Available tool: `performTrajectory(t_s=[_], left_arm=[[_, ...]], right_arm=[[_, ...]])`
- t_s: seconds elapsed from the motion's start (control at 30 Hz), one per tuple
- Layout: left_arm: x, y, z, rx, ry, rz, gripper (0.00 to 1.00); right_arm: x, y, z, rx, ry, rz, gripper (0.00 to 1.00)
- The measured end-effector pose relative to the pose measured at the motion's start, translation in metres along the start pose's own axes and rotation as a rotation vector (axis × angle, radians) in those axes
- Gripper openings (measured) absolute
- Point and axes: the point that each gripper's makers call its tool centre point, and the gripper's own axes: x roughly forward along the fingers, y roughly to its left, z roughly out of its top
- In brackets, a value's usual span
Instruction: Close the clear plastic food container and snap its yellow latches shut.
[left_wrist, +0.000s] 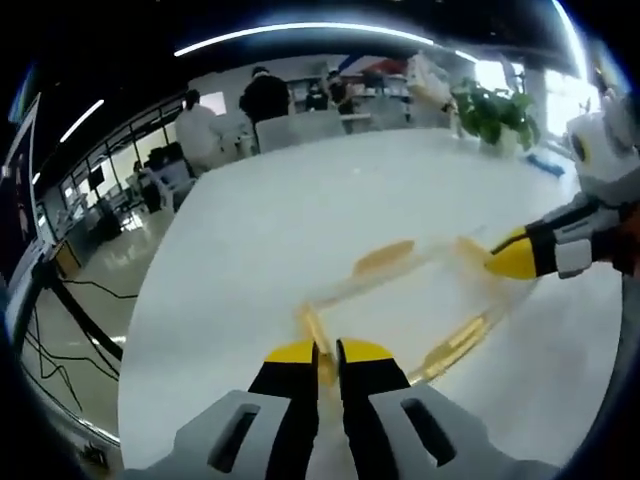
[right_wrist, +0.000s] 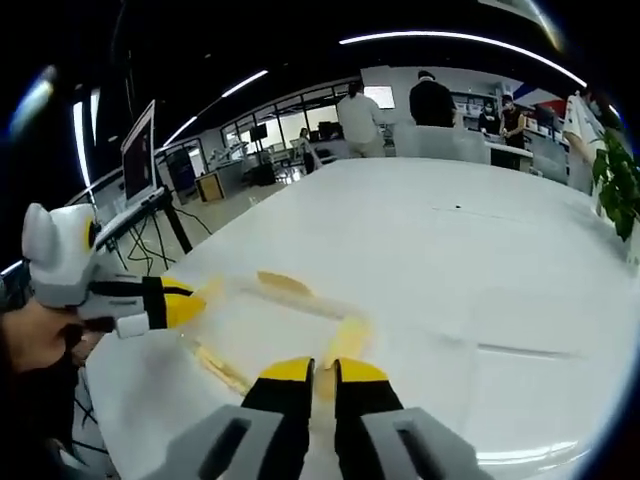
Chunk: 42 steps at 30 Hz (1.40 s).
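In the left gripper view the left gripper (left_wrist: 328, 350) rises from the bottom edge with its yellow-tipped jaws drawn almost together, a narrow slit between them, and the near yellow latch (left_wrist: 312, 330) of the clear plastic food container (left_wrist: 400, 300) seems to sit in that slit, though the blur leaves it unclear whether the jaws truly pinch it. The container lies flat on the white table (left_wrist: 300, 210), its yellow latches showing at the sides. At its far right end the right gripper (left_wrist: 512, 255) comes in with its yellow tips together, touching the container's edge. In the right gripper view the right gripper (right_wrist: 322, 372) likewise has its jaws nearly closed, with a yellow latch (right_wrist: 345, 340) just at the tips; whether it is clamped I cannot tell. The left gripper (right_wrist: 185, 303) reaches in from the left, held by a hand (right_wrist: 35, 340), at the container's (right_wrist: 280, 320) other end. Beyond the table stand people (left_wrist: 265, 95), desks and a green plant (left_wrist: 495, 115). No writing or label is legible anywhere.
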Motion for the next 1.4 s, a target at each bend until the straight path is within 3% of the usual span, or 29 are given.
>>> performTrajectory(t_s=[0.83,1.4], left_arm=[[-0.032,-0.008,0.024,0.007,-0.025,0.044,0.04],[-0.037,-0.018,0.04,0.014,-0.037,0.05,0.04]], right_arm=[[-0.026,0.004,0.028,-0.003,-0.08,0.004,0.02],[-0.038,-0.004,0.033,-0.042,-0.08,-0.005,0.03]])
